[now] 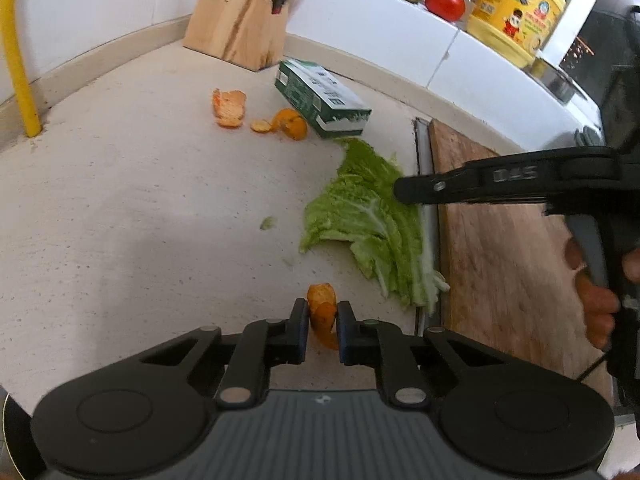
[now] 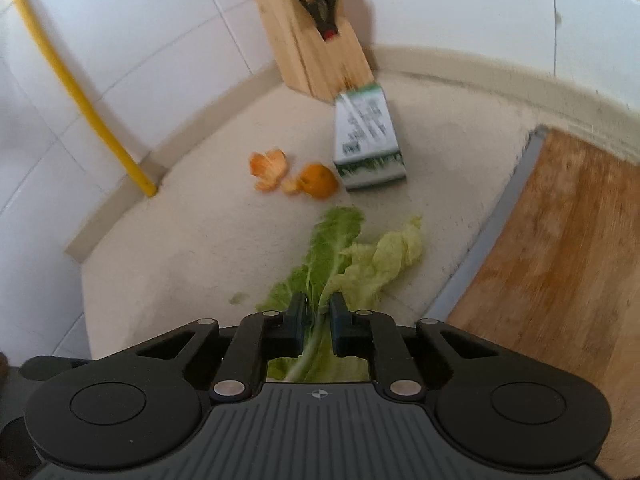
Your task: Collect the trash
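the left gripper (image 1: 322,322) pinches a curl of orange peel (image 1: 322,312) at the lower centre of its view. the right gripper (image 2: 318,320) is clamped on the pale rib of a cabbage leaf (image 2: 340,260) (low centre of its frame). more peel (image 2: 270,168) and a green carton (image 2: 366,136) lie above, on the beige counter (image 2: 180,240).

Both wrist views: bright, even, diffuse light; source probably at upper right, not certain. Soft shadow on the counter (image 1: 120,200) ahead of the left gripper (image 1: 323,322). White wall tiles (image 2: 140,20) near overexposed, little detail. Strong fisheye bowing; dark vignette in corners. Right wrist view: motion smear, worst on the cutting board (image 2: 560,240) and the carton (image 2: 366,136). Left wrist view sharper; edges soft.
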`<state>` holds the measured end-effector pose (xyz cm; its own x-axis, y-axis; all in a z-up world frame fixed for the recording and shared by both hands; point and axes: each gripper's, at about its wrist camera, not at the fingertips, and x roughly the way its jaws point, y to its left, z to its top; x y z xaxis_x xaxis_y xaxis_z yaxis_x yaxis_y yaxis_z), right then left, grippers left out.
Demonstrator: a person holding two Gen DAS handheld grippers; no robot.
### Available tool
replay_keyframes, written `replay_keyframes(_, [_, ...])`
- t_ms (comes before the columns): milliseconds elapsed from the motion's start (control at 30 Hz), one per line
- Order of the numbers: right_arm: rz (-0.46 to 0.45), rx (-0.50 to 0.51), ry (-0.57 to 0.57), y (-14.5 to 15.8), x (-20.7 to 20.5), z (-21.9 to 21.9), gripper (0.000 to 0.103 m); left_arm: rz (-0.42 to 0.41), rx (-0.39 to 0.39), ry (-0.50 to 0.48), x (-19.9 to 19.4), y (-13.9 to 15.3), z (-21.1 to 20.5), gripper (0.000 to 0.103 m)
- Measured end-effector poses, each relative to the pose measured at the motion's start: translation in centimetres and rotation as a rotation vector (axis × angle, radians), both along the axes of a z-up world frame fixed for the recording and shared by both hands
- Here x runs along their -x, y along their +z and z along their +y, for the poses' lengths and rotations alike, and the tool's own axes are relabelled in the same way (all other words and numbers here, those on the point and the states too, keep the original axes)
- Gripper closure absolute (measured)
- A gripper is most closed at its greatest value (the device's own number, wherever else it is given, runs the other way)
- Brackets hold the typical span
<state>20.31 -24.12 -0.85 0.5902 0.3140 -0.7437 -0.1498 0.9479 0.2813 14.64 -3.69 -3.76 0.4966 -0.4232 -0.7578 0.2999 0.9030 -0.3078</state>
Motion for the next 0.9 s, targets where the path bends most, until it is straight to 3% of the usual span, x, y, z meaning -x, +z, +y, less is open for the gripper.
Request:
replay_keyframes(133, [-0.041, -0.039, 0.042, 2.1, 0.7, 0.3, 0.096, 0.004, 0.012, 0.004, 0.0, 0.1, 0.1, 0.092])
replay_keyframes(300, [-0.010, -0.211, 0.058, 2.7, 0.5, -0.6, 0.098, 0.016, 0.047, 0.014, 0.2, 0.1, 0.8, 0.092])
replay_keyframes(400, [-0.013, -0.253, 0.063, 3.1, 0.3, -0.4, 0.098, 0.013, 0.058, 0.036, 0.2, 0.3, 1.6, 0.092])
replay_keyframes(533, [0.016, -0.103, 0.038, 2.3, -0.3, 0.5, 0.070, 0.014, 0.072, 0.057, 0.1, 0.2, 2.2, 0.092])
replay_keyframes(700, [0.069, 0.049, 0.084, -0.7, -1.5, 2.9, 0.055, 0.024, 0.082, 0.050, 0.1, -0.2, 2.1, 0.092])
replay_keyframes(767, [0.071, 0.157, 0.071, -1.9, -2.3, 4.1, 0.077, 0.028, 0.085, 0.047, 0.2, -0.3, 2.0, 0.092])
replay_keyframes(800, [0.090, 0.140, 0.068, -2.1, -2.6, 4.0, 0.085, 0.029, 0.089, 0.046, 0.3, -0.3, 2.0, 0.092])
replay_keyframes(900, [0.074, -0.069, 0.100, 0.0, -2.2, 3.0, 0.091, 0.033, 0.109, 0.052, 0.5, -0.4, 2.5, 0.092])
